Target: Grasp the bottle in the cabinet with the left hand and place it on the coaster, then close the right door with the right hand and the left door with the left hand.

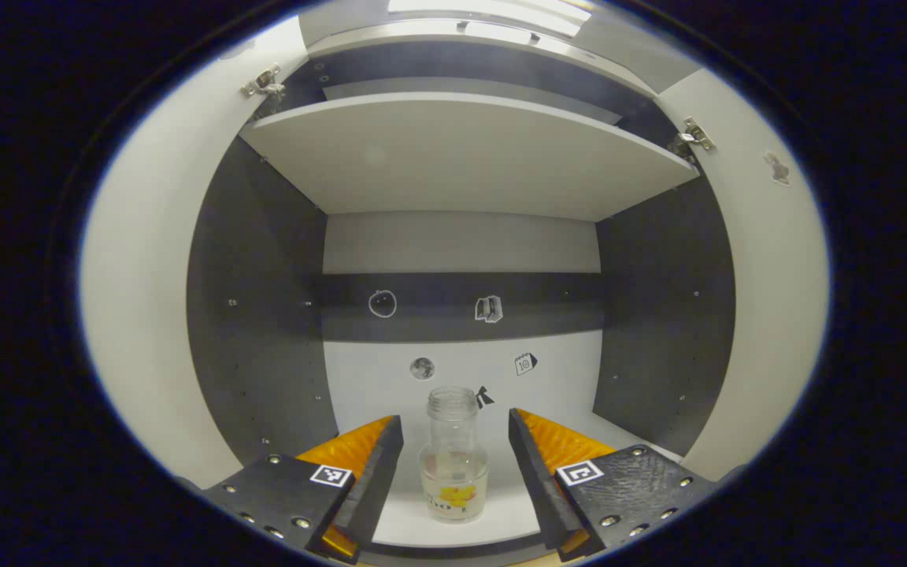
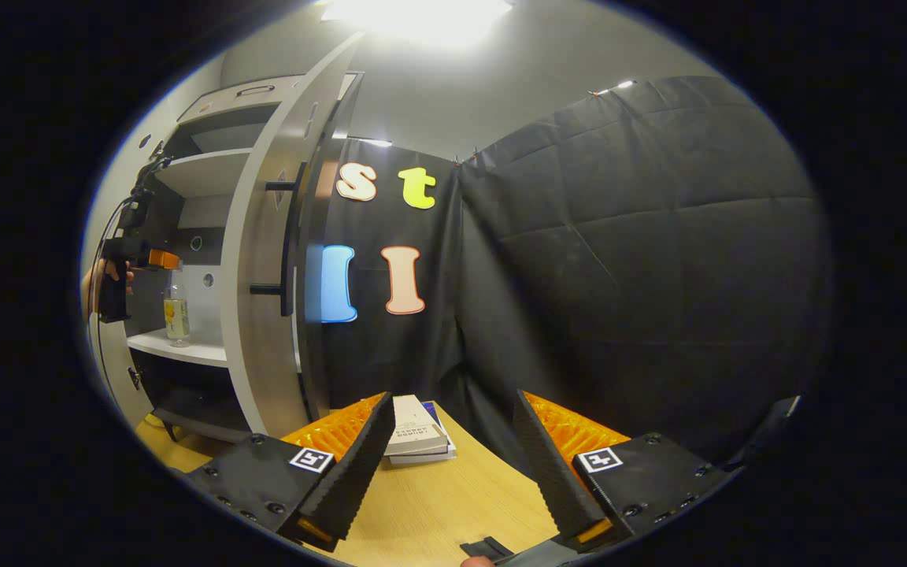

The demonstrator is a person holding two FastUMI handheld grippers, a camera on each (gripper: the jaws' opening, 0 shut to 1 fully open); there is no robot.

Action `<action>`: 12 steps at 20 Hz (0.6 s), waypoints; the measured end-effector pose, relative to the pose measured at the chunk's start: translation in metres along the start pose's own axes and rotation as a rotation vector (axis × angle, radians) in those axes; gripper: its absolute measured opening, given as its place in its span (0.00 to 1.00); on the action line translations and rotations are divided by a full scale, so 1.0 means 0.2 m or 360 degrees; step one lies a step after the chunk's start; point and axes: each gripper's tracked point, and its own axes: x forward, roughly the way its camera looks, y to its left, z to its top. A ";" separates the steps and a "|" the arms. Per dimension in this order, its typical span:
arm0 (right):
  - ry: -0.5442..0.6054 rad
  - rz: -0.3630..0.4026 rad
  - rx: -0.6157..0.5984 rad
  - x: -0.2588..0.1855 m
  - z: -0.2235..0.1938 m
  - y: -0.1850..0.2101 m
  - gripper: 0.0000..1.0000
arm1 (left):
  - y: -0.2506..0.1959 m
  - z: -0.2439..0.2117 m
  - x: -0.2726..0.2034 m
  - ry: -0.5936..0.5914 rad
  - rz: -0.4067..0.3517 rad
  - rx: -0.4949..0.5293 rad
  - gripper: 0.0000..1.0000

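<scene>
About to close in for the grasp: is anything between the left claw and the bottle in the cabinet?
Nothing visible. The bottle stands upright on the cabinet shelf, centred in the gap of the open left claw, with bare shelf around it. Both doors are swung wide.

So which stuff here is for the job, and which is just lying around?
For the job:
- bottle on the cabinet shelf
- left gripper, open around it
- right door, open
- right gripper, open

Lying about:
- books on the table
</scene>
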 end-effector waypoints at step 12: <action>0.0053 -0.0029 -0.0007 0.04 -0.03 0.00 0.96 | 0.01 -0.12 0.24 0.0096 0.0000 0.0007 0.45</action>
